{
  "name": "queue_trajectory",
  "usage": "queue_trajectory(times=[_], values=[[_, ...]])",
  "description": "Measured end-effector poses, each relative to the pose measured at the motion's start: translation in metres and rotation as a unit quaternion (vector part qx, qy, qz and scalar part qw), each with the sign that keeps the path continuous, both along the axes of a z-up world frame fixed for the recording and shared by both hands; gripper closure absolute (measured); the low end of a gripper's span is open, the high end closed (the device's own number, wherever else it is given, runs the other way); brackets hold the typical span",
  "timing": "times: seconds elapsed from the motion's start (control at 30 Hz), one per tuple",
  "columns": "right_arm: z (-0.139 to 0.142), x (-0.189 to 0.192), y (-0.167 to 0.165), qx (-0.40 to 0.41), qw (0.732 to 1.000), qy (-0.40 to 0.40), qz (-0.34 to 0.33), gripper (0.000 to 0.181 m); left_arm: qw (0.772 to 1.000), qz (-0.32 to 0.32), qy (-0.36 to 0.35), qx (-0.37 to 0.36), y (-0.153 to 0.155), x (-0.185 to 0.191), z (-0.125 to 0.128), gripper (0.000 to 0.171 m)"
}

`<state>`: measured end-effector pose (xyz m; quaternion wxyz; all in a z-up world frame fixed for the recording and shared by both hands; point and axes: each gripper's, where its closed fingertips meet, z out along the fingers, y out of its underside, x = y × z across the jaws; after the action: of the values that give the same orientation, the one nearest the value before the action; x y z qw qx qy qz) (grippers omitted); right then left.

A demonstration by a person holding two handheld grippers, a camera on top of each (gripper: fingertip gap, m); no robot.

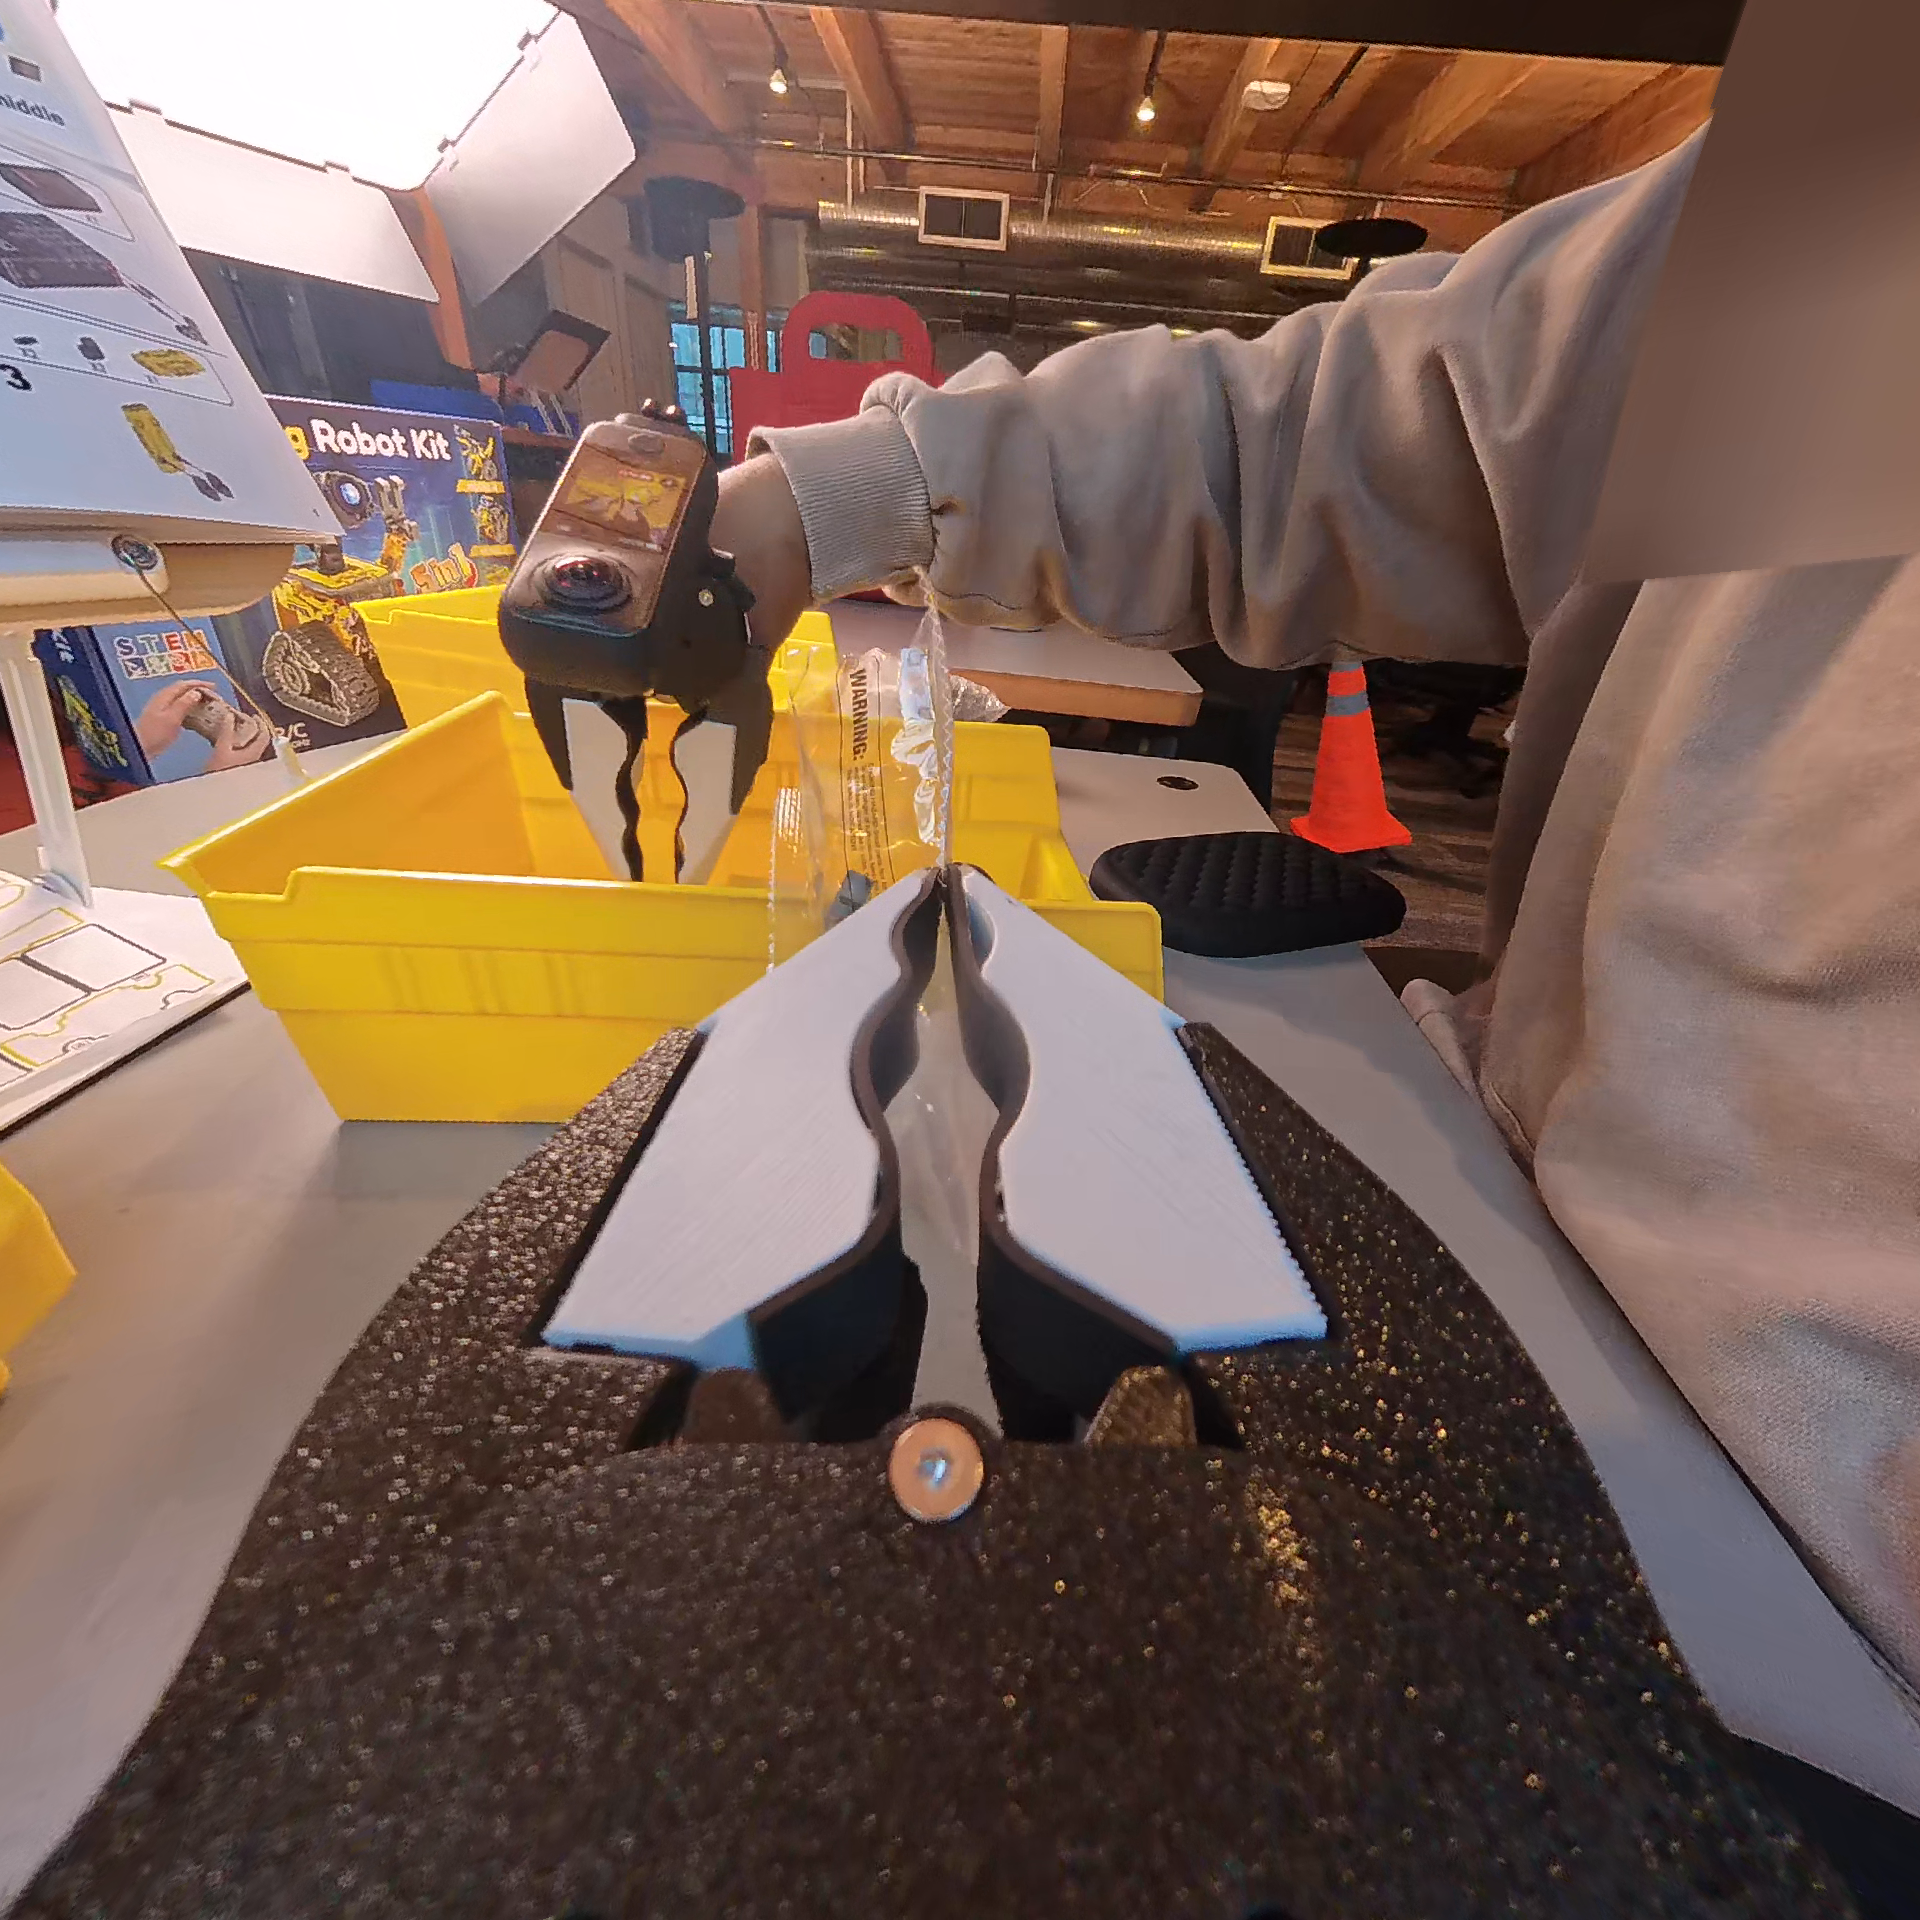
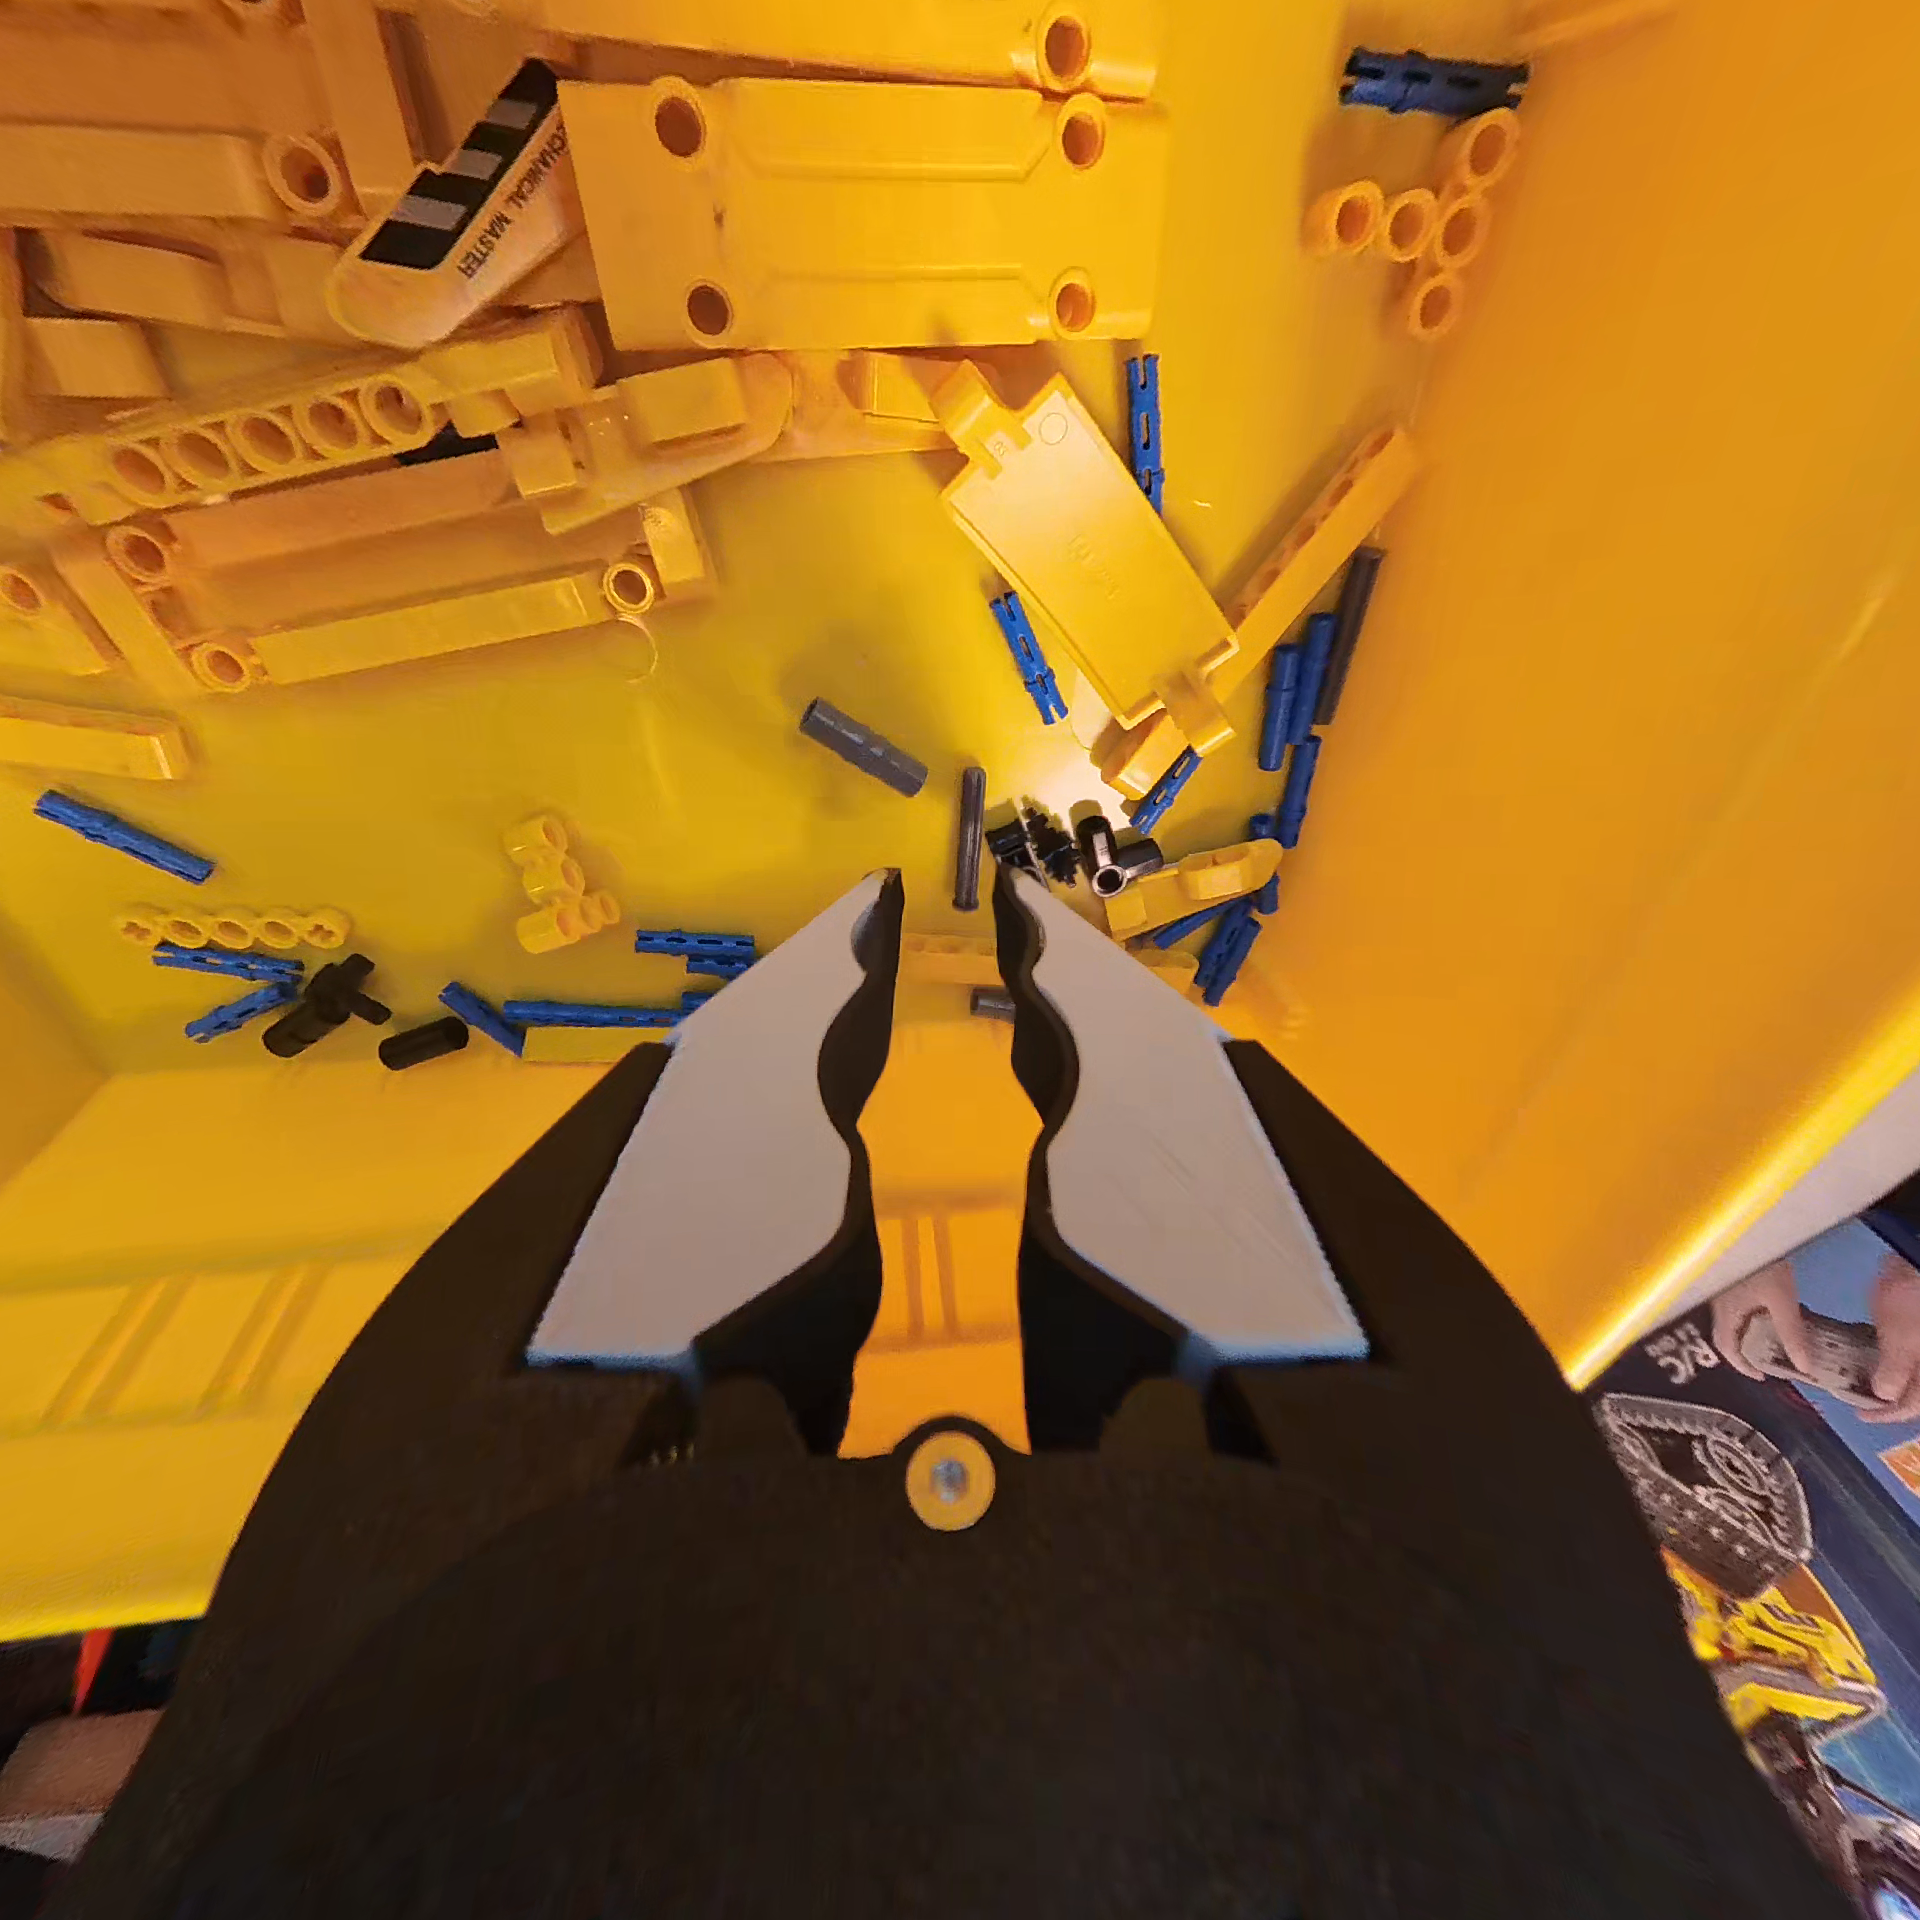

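Observation:
My left gripper point(image 1: 943, 878) is shut on a clear plastic bag point(image 1: 883, 769) with printed writing, which stands up from the fingertips beside the yellow bin point(image 1: 520, 935). My right gripper point(image 1: 655, 862) points down into that bin with its jaws a little apart and nothing between them. In the right wrist view the right gripper point(image 2: 948, 883) hovers over the bin floor point(image 2: 727, 748), just above a dark grey axle pin point(image 2: 971, 836). Yellow beams and panels point(image 2: 852, 208), blue pins point(image 2: 1029, 660) and small black connectors point(image 2: 1081, 836) lie scattered in the bin.
A second yellow bin point(image 1: 436, 634) stands behind the first. A building-kit box point(image 1: 395, 540) and an instruction sheet on a stand point(image 1: 125, 312) are at the left. A black pad point(image 1: 1247, 894) lies on the grey table at the right. A person's sleeve point(image 1: 1247, 499) reaches across. One gripper's finger ends stand about 30 cm off the other's.

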<state>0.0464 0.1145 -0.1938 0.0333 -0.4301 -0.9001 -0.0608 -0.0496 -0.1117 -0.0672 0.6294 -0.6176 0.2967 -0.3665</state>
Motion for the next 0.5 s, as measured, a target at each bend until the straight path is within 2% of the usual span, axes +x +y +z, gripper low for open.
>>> queue_trajectory(times=[0.1,0.3,0.5], values=[[-0.0078,0.0005,0.0021,-0.004,1.000,-0.002,-0.006,0.165,1.000,0.000,0.000,-0.001,0.0003,-0.0004,-0.0006,0.171],[-0.0087,-0.0036,0.0066,-0.016,1.000,-0.007,-0.020,0.177,1.000,0.001,0.000,-0.003,0.0007,-0.0013,-0.0015,0.171],[-0.0077,0.0033,0.0065,-0.005,1.000,-0.019,-0.004,0.174,1.000,0.002,-0.002,-0.003,0.0008,-0.0025,-0.0014,0.171]])
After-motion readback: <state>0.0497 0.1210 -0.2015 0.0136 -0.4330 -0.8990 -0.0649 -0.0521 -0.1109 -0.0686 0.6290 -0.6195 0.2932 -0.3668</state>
